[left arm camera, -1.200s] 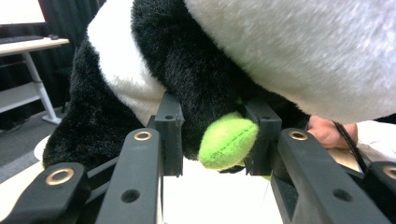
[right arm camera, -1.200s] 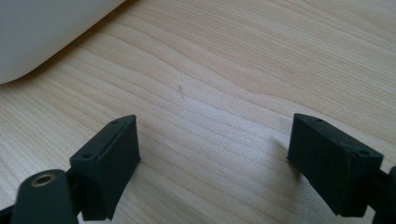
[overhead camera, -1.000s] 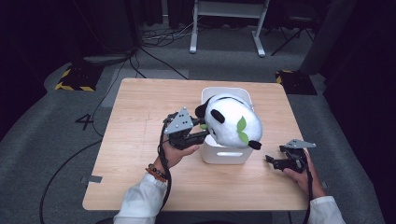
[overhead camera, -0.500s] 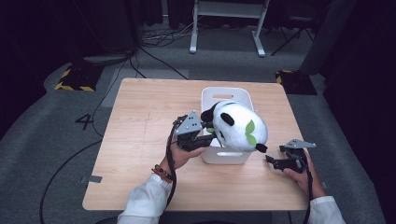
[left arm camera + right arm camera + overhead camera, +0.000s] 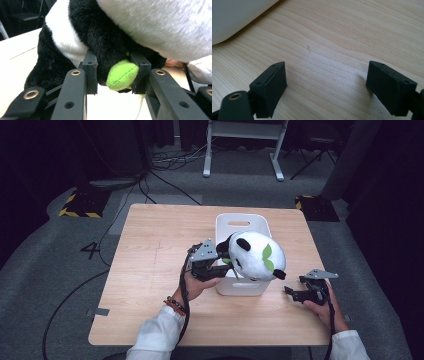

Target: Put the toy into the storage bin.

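Note:
A black and white panda plush [image 5: 255, 255] with green leaves on it hangs over the near end of a white bin [image 5: 242, 227] on the wooden table. My left gripper [image 5: 220, 267] is shut on the panda plush [image 5: 105, 42] at its left side; its jaws pinch black fur and a green leaf [image 5: 122, 75]. My right gripper [image 5: 291, 292] rests low on the table to the right of the bin. Its jaws stand wide apart with bare wood between them, midway at my right gripper [image 5: 325, 87].
The wooden table [image 5: 150, 265] has free room on its left half and along the front edge. A corner of the white bin [image 5: 234, 17] lies ahead-left of the right gripper. A metal stand [image 5: 240, 145] and cables lie on the floor beyond.
The left gripper has carried the panda plush slightly to the right and toward the near end of the bin. The right gripper has stayed in place.

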`<state>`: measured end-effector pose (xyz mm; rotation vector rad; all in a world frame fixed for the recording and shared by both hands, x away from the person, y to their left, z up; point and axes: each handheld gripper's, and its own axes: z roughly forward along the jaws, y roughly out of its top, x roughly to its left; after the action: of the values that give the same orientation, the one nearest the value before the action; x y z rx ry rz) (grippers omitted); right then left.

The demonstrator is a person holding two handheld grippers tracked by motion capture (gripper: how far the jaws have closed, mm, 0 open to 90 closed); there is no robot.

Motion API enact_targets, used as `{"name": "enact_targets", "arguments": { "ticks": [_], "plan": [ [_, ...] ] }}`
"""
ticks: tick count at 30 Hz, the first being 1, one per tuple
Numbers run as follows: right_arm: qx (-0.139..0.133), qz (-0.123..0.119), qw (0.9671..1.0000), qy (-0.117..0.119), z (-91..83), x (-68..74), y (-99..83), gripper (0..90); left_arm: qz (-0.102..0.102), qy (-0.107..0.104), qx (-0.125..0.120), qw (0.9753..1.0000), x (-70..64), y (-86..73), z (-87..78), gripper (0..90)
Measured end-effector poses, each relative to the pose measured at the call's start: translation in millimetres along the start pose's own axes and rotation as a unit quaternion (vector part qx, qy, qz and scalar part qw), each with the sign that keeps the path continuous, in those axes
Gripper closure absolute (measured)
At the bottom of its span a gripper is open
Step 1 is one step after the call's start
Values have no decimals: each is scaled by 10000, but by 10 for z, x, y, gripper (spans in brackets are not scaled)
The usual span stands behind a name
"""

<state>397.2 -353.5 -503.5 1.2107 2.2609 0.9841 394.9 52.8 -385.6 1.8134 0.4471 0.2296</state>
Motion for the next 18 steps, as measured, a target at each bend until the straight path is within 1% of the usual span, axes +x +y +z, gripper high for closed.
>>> {"name": "enact_targets", "arguments": {
  "ticks": [5, 13, 15, 16, 17, 18],
  "plan": [
    [1, 3, 10000, 0, 0, 0, 0, 162, -69, -39, 57, 10000, 52, 3, 24, 640],
    [1, 2, 10000, 1, 0, 0, 0, 162, -123, -24, 190, 9997, 84, 11, 69, 637],
    [1, 3, 10000, 1, 0, 0, 0, 162, -40, 84, 350, 9993, 84, 7, 108, 634],
    [1, 3, 10000, 1, 0, 0, 0, 162, -40, 84, 350, 9993, 84, 7, 108, 633],
    [1, 3, 10000, 1, 0, 0, 0, 162, 71, 135, 523, 9985, 72, 1, 147, 632],
    [1, 3, 10000, 1, 0, 0, 0, 162, 71, 135, 523, 9985, 72, 1, 147, 631]
  ]
}}
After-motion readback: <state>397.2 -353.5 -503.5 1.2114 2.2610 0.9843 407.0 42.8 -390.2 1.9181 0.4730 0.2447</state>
